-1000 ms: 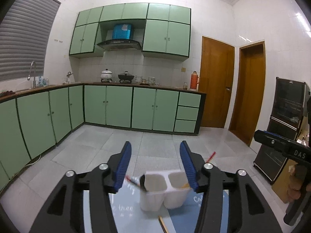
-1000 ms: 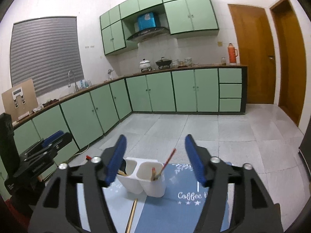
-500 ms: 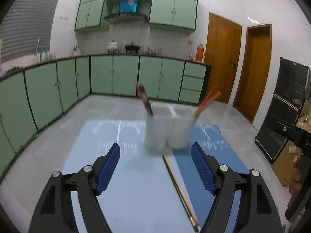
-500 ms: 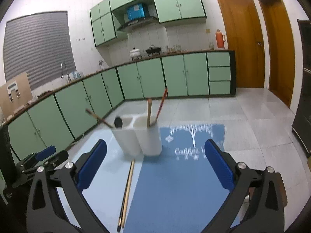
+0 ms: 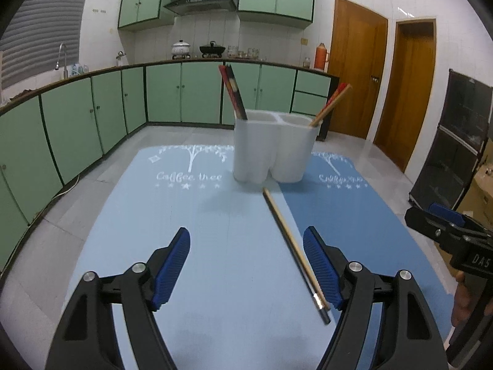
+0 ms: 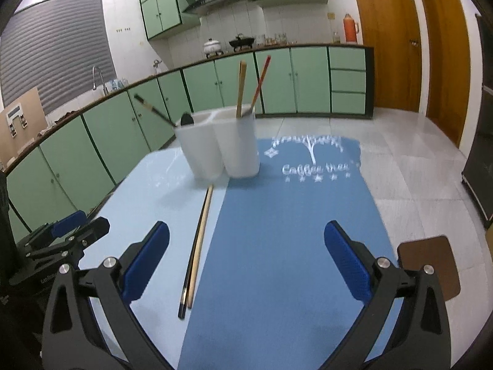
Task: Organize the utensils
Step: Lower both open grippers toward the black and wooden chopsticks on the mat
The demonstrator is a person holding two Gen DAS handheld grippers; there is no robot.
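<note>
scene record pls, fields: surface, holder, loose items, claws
surface: two blue mats side by side, light blue mat, darker blue mat
holder: white two-compartment utensil holder upright where the mats meet, chopsticks leaning in both compartments
loose items: pair of chopsticks lying flat in front of the holder
left claw: open, empty, jaws have just been opening
right claw: open, empty, jaws have just been opening
</note>
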